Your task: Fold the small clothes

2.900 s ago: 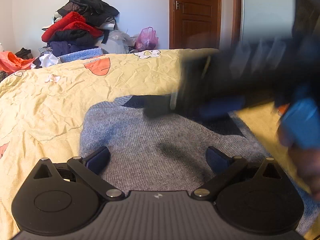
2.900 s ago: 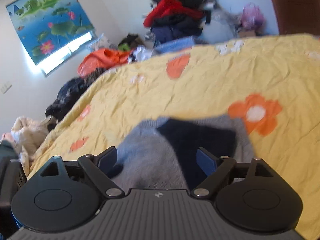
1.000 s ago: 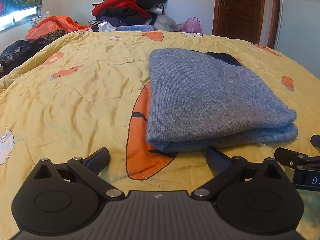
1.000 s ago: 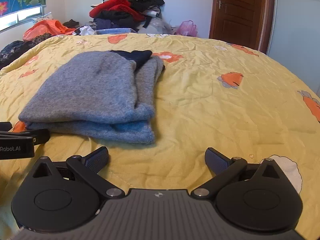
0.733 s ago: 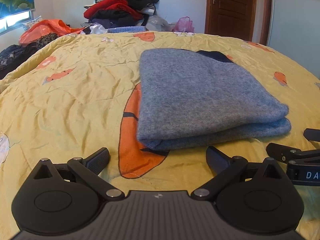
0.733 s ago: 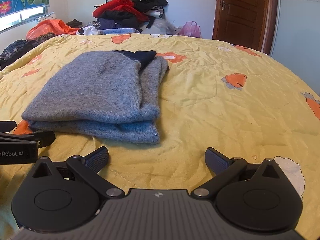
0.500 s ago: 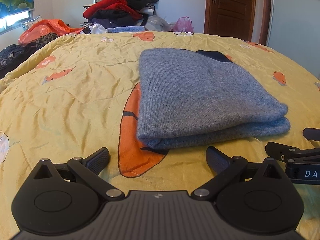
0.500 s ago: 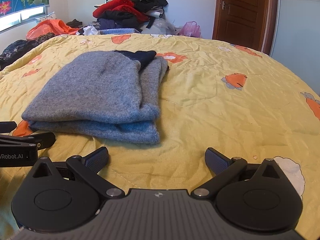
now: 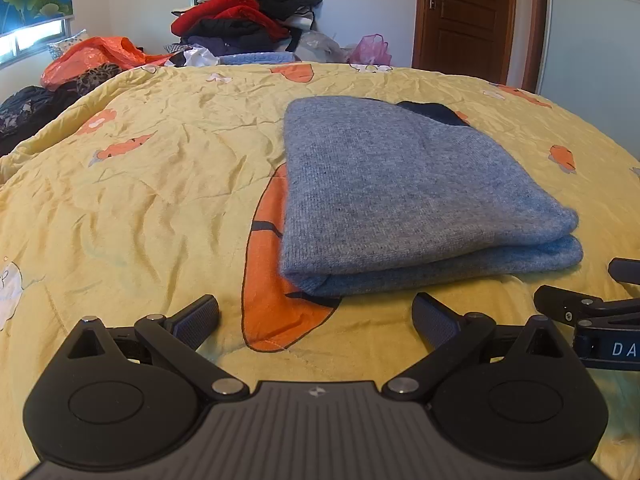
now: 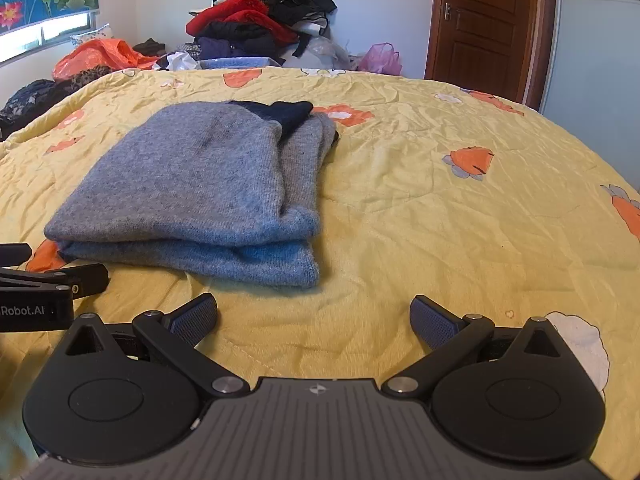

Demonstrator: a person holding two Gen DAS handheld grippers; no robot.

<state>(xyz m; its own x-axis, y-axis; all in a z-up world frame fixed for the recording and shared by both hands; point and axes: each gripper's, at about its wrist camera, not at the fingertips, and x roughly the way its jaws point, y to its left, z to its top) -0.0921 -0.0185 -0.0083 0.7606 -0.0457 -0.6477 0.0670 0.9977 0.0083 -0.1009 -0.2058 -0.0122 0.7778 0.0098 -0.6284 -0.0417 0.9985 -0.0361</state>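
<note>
Both grippers stay low, jaws spread, before the folded sweater (image 9: 400,184).

Both grippers: matte black ribbed housing, round pivot discs, silver screws, blue textured pads (image 9: 434,322); white "Robot.AI" lettering on left gripper (image 10: 315,316).

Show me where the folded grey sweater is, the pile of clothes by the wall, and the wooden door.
folded grey sweater (image 9: 400,184), left wrist view, middle of its top layer.
pile of clothes (image 10: 256,20), right wrist view, on the red garment.
wooden door (image 9: 464,16), left wrist view, on its central panel.
</note>
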